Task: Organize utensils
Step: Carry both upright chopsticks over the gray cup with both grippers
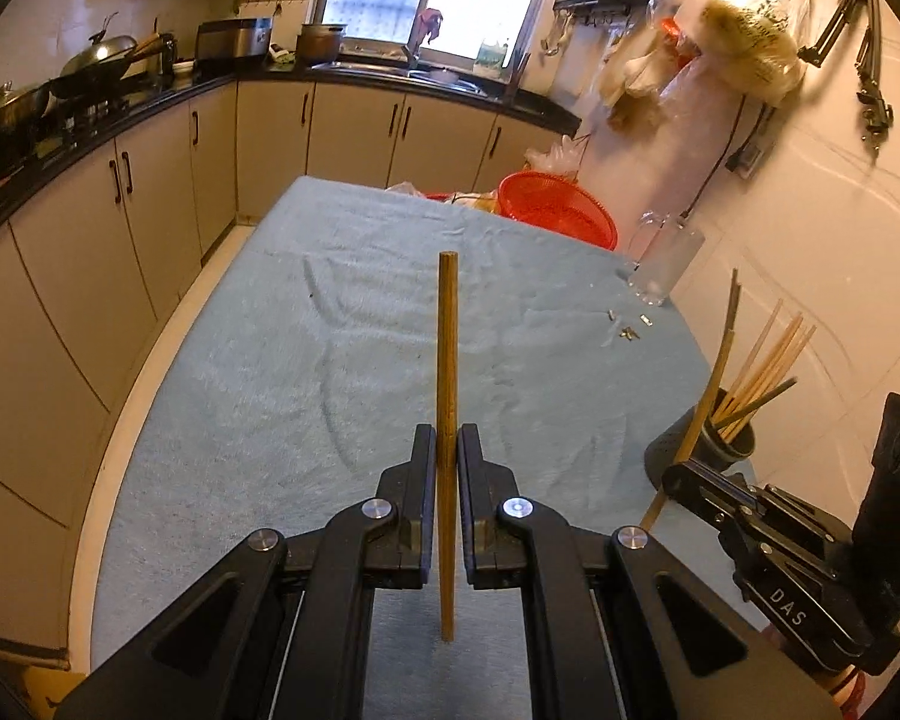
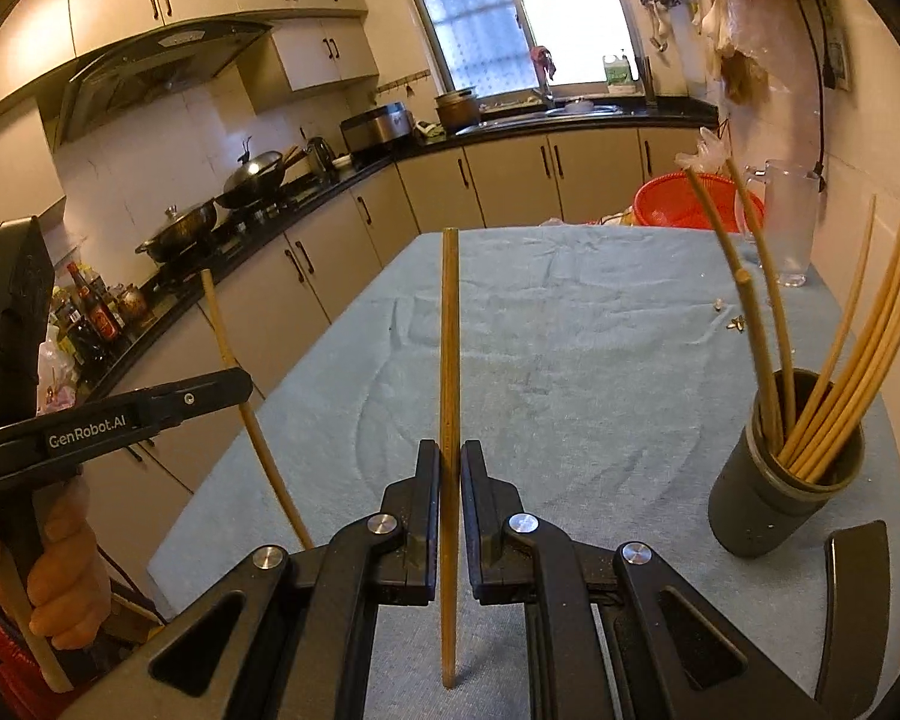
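My left gripper (image 1: 447, 441) is shut on a brown wooden chopstick (image 1: 447, 348) held upright above the table. My right gripper (image 2: 450, 456) is shut on another wooden chopstick (image 2: 450, 330), also upright. A dark cylindrical holder (image 2: 780, 504) with several chopsticks standing in it sits on the table to the right of my right gripper; it also shows in the left wrist view (image 1: 714, 444). The right gripper (image 1: 678, 477) appears in the left wrist view beside the holder, with its chopstick (image 1: 705, 408). The left gripper (image 2: 234, 381) shows at the left of the right wrist view, with its chopstick (image 2: 234, 354).
A light blue cloth (image 1: 330, 360) covers the table. A red basket (image 1: 558, 210) and a clear glass pitcher (image 1: 660, 264) stand at the far right end. Small metal bits (image 1: 630, 330) lie near the pitcher. Kitchen counters with woks (image 1: 96, 60) run along the left.
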`<act>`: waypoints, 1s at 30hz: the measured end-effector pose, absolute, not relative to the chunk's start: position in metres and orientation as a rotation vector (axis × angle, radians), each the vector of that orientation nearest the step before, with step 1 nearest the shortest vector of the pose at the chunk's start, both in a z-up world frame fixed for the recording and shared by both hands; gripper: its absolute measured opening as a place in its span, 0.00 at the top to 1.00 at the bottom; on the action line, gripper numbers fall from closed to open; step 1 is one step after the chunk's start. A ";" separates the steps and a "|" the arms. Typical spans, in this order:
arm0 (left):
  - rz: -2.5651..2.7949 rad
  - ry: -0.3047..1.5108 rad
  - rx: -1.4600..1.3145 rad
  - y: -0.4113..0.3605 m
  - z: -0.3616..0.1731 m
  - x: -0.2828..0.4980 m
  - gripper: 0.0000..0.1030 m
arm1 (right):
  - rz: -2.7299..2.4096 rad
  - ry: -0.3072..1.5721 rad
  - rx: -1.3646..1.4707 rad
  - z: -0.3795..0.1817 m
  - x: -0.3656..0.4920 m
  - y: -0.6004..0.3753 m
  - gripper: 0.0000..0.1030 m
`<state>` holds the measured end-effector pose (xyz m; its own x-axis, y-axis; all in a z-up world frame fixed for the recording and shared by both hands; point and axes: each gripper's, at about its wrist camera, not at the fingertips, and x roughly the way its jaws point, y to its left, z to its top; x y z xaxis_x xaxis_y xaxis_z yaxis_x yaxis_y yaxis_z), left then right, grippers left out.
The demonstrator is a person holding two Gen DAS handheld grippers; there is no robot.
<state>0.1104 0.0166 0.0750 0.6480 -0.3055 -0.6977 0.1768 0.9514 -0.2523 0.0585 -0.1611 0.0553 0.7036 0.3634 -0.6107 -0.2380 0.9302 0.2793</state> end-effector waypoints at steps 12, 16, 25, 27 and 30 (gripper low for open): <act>-0.287 0.801 -0.161 0.013 0.086 0.104 0.94 | 0.305 0.665 0.192 0.068 0.043 -0.165 0.92; -0.294 0.798 -0.158 0.012 0.088 0.101 0.94 | 0.302 0.653 0.195 0.072 0.041 -0.167 0.92; -0.318 0.772 -0.154 0.009 0.102 0.094 0.94 | 0.299 0.591 0.210 0.093 0.023 -0.182 0.92; -0.326 0.764 -0.152 0.008 0.106 0.091 0.94 | 0.301 0.579 0.218 0.099 0.018 -0.186 0.92; -0.338 0.749 -0.146 0.005 0.113 0.087 0.94 | 0.299 0.555 0.228 0.108 0.007 -0.195 0.92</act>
<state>0.0865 0.0048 0.1135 0.6815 -0.3519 -0.6416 0.2489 0.9360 -0.2490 0.0070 -0.1947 0.1085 0.8085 0.3384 -0.4815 -0.2167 0.9319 0.2909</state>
